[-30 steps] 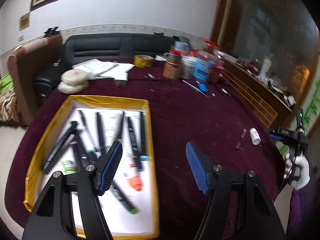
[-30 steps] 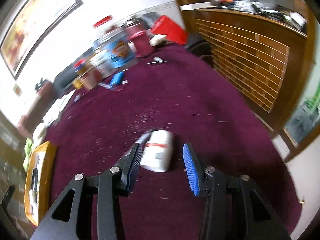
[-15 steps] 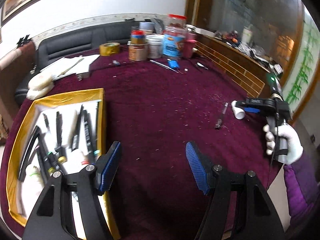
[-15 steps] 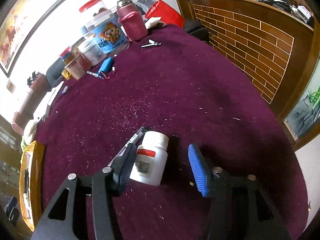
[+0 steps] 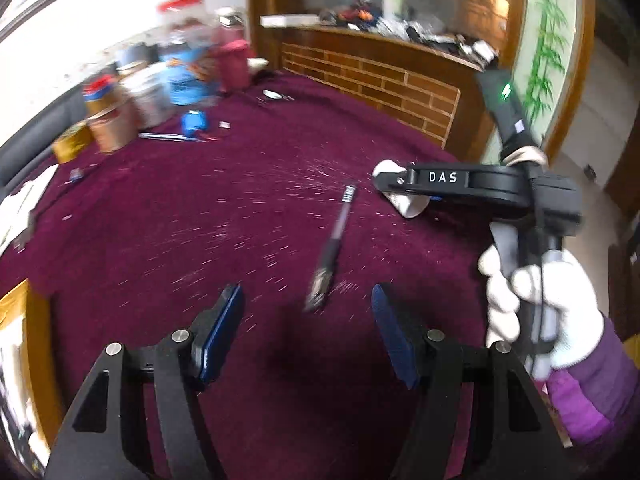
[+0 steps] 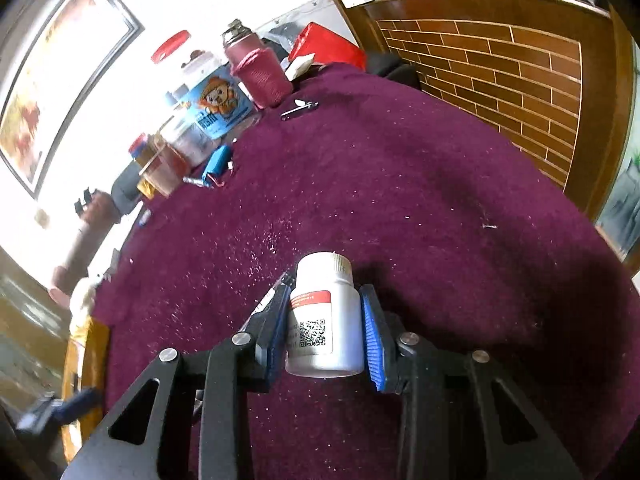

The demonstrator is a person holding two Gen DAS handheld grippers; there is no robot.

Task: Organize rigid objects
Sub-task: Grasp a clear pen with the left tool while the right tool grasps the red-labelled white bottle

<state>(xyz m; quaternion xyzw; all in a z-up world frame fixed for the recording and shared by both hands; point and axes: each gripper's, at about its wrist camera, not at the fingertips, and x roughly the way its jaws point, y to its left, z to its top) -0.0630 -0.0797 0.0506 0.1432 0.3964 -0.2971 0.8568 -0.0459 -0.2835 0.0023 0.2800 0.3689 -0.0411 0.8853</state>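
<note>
A white pill bottle (image 6: 324, 320) with a red band lies on the purple cloth between the blue pads of my right gripper (image 6: 326, 300). Its jaws are closing and both pads touch the bottle's sides. In the left wrist view that gripper (image 5: 384, 184) shows side-on in a white-gloved hand (image 5: 536, 304), with the bottle (image 5: 408, 206) partly hidden behind its fingers. A dark pen (image 5: 332, 248) lies on the cloth just left of the bottle; in the right wrist view only the pen's end (image 6: 286, 278) shows, behind the left finger. My left gripper (image 5: 306, 320) hovers open and holds nothing, just short of the pen's near end.
A yellow-rimmed tray (image 5: 24, 308) of pens sits at the far left edge. Several jars and tins (image 5: 176, 76) crowd the back of the table, with a blue item (image 5: 194, 122) and small tools in front. A wooden brick-pattern counter (image 5: 380, 80) borders the right.
The left wrist view has swung right, from over the tray to the pen and bottle. My right jaws widened around the bottle, then came in against its sides.
</note>
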